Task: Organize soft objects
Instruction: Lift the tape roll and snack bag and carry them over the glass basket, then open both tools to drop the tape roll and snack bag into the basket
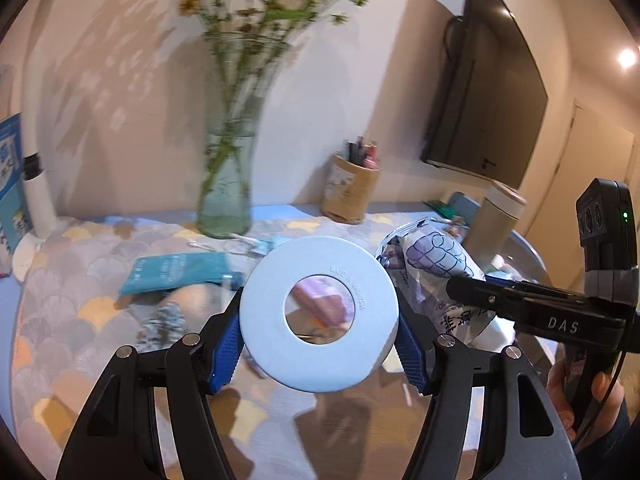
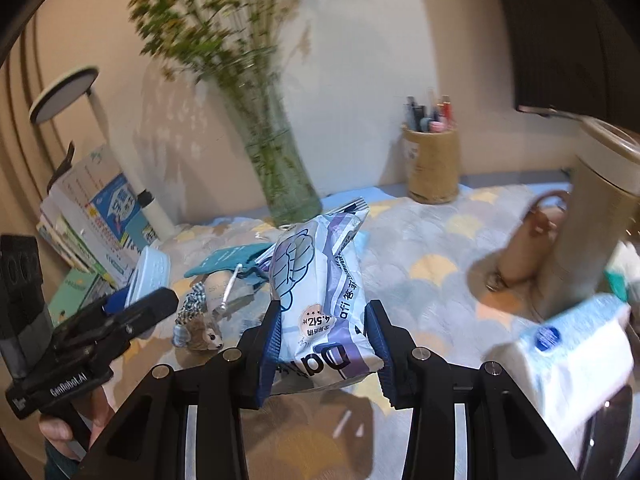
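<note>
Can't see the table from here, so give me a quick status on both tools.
Left tool clamped on white ring. Right tool clamped on purple-white soft pack. Both lifted over the patterned cloth; glass vase stands ahead.

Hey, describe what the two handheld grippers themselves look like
Both grippers, left and right, have black angular linkage arms with silver pivot pins and ribbed blue pads. White lettering marks their black handles; a black box with a green light sits on the right one.

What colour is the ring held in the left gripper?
Pale blue-grey ring, clearest in the left wrist view.
</note>
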